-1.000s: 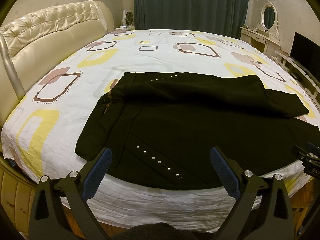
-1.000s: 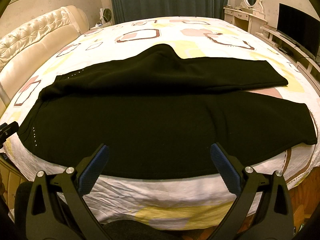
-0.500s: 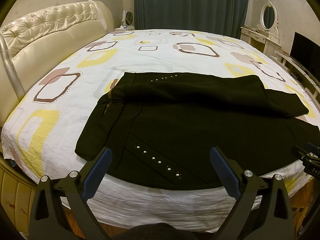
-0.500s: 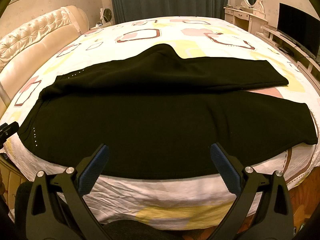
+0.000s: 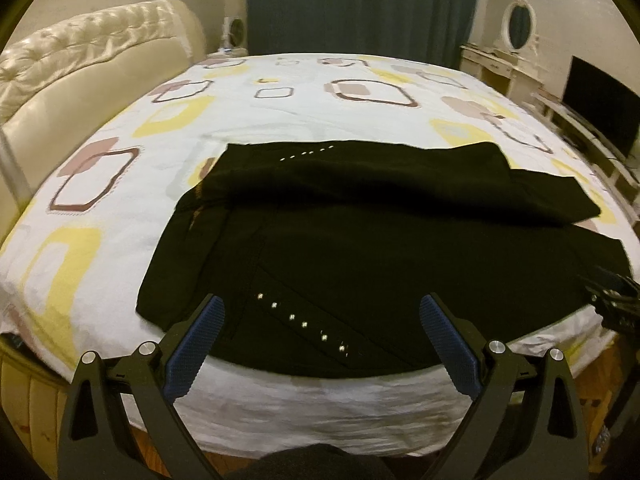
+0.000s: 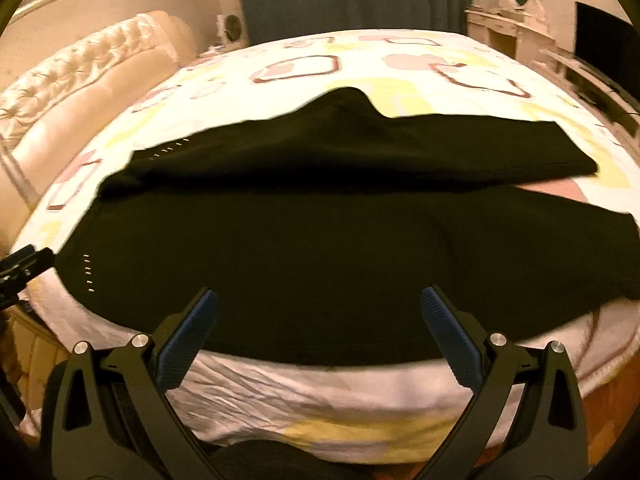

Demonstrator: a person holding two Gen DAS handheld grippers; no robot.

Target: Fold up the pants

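Black pants [image 5: 384, 240] lie spread across the near part of the bed, waist to the left, both legs running right, the far leg lying partly over the near one. Rows of small silver studs [image 5: 300, 322] mark the waist end. The pants also fill the right wrist view [image 6: 320, 248]. My left gripper [image 5: 320, 312] is open and empty, just short of the near edge at the waist end. My right gripper [image 6: 320, 304] is open and empty, at the near edge over the leg. Each gripper shows at the other view's edge.
The bed has a white sheet [image 5: 280, 112] with yellow and brown squares and a cream tufted headboard [image 5: 80, 60] on the left. A dressing table with an oval mirror [image 5: 516, 28] and a television [image 5: 600, 108] stand at the right. Dark curtains [image 5: 360, 4] hang behind.
Both grippers have moved a little forward and up toward the bed, so the pants sit lower and larger in view. The pants have not moved. Both grippers stay open.
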